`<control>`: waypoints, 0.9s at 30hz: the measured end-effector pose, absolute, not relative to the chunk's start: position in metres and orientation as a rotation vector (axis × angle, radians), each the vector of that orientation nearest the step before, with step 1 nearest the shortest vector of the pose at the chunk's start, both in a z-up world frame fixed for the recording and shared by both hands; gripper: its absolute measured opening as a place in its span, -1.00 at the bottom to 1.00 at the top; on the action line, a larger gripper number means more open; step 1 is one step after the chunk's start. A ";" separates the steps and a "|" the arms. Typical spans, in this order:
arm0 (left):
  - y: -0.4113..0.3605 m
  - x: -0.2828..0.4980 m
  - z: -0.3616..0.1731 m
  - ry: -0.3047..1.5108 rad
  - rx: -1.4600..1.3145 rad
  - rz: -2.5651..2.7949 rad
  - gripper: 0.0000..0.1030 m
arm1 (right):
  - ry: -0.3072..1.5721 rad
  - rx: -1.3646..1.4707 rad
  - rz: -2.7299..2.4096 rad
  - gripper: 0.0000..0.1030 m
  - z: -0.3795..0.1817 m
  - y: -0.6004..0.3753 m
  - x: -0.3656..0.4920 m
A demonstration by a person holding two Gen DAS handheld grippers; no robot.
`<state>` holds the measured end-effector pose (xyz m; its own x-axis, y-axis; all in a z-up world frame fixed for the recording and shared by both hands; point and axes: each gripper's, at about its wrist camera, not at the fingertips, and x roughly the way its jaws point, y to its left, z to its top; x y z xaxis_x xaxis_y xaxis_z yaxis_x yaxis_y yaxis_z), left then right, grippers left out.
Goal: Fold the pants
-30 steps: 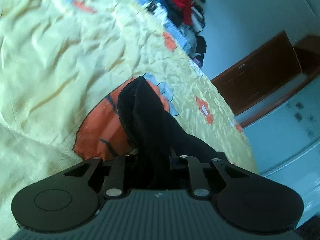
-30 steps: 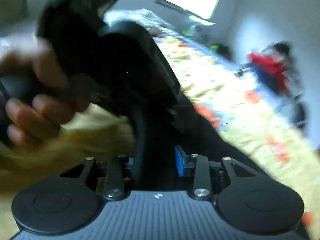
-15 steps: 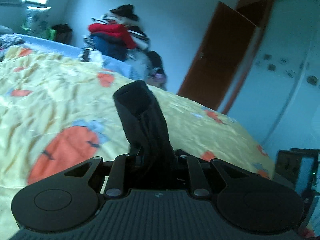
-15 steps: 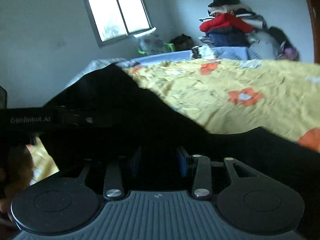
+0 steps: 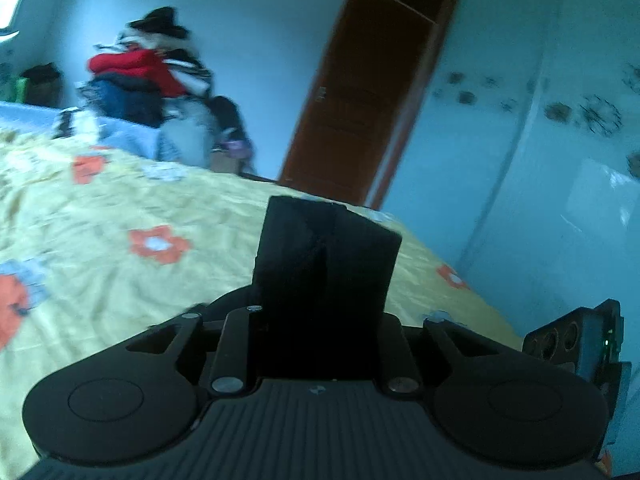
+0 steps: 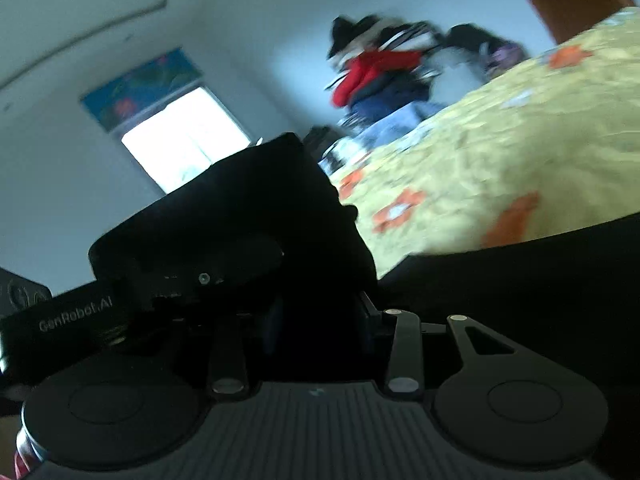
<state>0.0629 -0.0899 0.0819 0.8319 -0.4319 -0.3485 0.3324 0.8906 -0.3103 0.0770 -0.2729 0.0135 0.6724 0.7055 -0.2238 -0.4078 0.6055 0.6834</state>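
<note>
The black pants (image 5: 324, 268) stand up as a folded band of cloth out of my left gripper (image 5: 320, 320), which is shut on them and held above the yellow flowered bedspread (image 5: 120, 240). In the right wrist view my right gripper (image 6: 320, 320) is shut on another part of the black pants (image 6: 256, 216), and more black cloth (image 6: 520, 272) stretches off to the right. The left gripper's body (image 6: 80, 320), marked GenRobot.AI, shows close at the left. Both views are blurred by motion.
A pile of clothes with a red garment (image 5: 140, 68) lies beyond the far bed edge, also in the right wrist view (image 6: 376, 68). A brown door (image 5: 360, 100) and pale wardrobe (image 5: 540, 160) stand to the right. A bright window (image 6: 184, 140) is on the wall.
Both grippers have lifted and tilted upward with the pants in them; the views swing from the bedspread toward the walls. The cloth in the left gripper now stands as a wider band.
</note>
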 end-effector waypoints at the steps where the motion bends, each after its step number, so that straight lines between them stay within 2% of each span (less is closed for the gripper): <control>1: -0.100 0.066 0.081 0.427 -0.238 -0.424 -0.54 | 0.507 0.651 0.658 -0.25 0.012 -0.281 0.080; 18: -0.219 0.106 0.046 0.545 -0.178 -0.602 -0.51 | 0.472 0.596 0.368 -0.25 -0.004 -0.385 0.064; 21: -0.230 0.111 0.038 0.574 -0.184 -0.621 -0.33 | 0.479 0.570 0.329 -0.25 -0.005 -0.393 0.062; 24: -0.239 0.117 0.030 0.636 -0.186 -0.631 -0.05 | 0.488 0.530 0.277 -0.25 -0.006 -0.402 0.054; 26: -0.242 0.117 0.027 0.668 -0.215 -0.668 0.14 | 0.492 0.488 0.222 -0.15 -0.006 -0.412 0.045; 27: -0.241 0.117 0.027 0.690 -0.226 -0.709 0.32 | 0.489 0.449 0.170 -0.05 -0.005 -0.416 0.040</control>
<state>0.1173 -0.2411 0.0268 0.5511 -0.6652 -0.5037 0.5224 0.7458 -0.4134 0.0397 -0.4161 -0.0051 0.8710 0.2629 -0.4151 -0.0516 0.8891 0.4548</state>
